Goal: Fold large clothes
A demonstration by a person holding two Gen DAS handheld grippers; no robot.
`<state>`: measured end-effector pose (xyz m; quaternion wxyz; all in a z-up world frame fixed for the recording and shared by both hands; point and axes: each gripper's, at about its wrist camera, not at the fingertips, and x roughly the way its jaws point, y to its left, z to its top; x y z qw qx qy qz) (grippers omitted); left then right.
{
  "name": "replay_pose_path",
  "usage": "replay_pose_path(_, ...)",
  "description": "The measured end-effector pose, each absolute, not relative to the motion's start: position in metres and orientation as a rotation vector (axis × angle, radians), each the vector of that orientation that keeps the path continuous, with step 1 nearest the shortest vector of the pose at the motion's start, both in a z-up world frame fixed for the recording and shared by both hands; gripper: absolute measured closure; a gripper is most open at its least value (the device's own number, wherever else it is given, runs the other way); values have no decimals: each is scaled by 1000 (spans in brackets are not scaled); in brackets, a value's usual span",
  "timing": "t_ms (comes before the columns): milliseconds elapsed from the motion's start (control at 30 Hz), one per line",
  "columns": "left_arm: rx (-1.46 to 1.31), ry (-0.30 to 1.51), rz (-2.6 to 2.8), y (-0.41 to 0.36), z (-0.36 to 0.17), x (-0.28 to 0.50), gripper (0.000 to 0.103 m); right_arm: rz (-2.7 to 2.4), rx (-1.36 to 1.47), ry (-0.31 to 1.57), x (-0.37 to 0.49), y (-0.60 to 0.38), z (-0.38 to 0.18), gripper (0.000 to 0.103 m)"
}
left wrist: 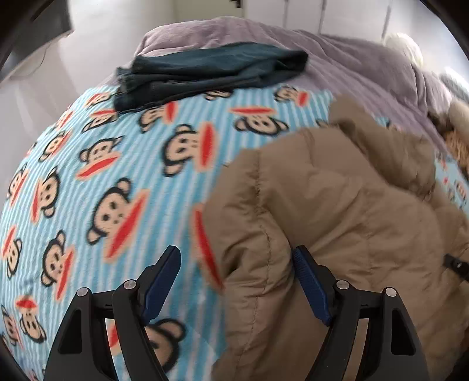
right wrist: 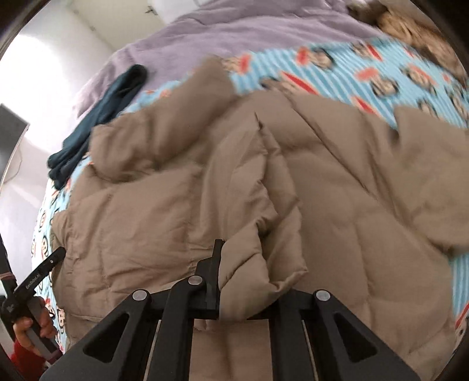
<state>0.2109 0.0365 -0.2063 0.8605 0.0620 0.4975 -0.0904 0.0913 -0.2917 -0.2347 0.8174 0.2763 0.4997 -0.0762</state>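
A large tan puffer jacket (right wrist: 205,181) lies crumpled on a bed with a blue striped monkey-print sheet (left wrist: 117,175). In the left wrist view the jacket (left wrist: 337,219) fills the right half. My left gripper (left wrist: 237,258) is open, and the jacket's left edge lies between its blue fingers (left wrist: 307,278). My right gripper (right wrist: 246,263) is shut on a bunched fold of the jacket; only its left finger (right wrist: 215,269) shows, the other is hidden by fabric. The left gripper also shows in the right wrist view (right wrist: 44,269), held in a hand at the lower left.
A folded dark teal garment (left wrist: 211,70) lies on the sheet at the far side, also seen in the right wrist view (right wrist: 102,117). A purple blanket (left wrist: 337,55) is heaped behind it. A brown furry thing (right wrist: 410,26) sits at the far right. White walls stand beyond the bed.
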Motion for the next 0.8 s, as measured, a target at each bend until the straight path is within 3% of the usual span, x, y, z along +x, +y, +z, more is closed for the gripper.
replay_pose_path(100, 150, 1046, -172, 30, -218, 211, 23, -142, 689, 1047, 82, -306, -247, 93)
replay_pose_path(267, 126, 1036, -141, 41, -197, 207, 23, -197, 642, 1064, 73, -313, -231, 64)
replay_pose_path(333, 126, 968, -111, 49, -177, 204, 23, -286, 591, 1026, 58, -321, -214, 63)
replay_pose_path(367, 130, 952, -102, 52, -172, 207, 23, -321, 570, 1001, 51, -323, -207, 70)
replay_pose_path(433, 144, 937, -88, 55, -167, 221, 23, -340, 542, 943, 37, -329, -192, 99)
replay_pose_path(600, 186, 1005, -29, 51, -201, 252, 23, -202, 447, 954, 52, -312, -183, 99)
replay_pose_path(800, 259, 1007, 12, 44, -225, 257, 23, -187, 404, 1107, 69, -299, -245, 103)
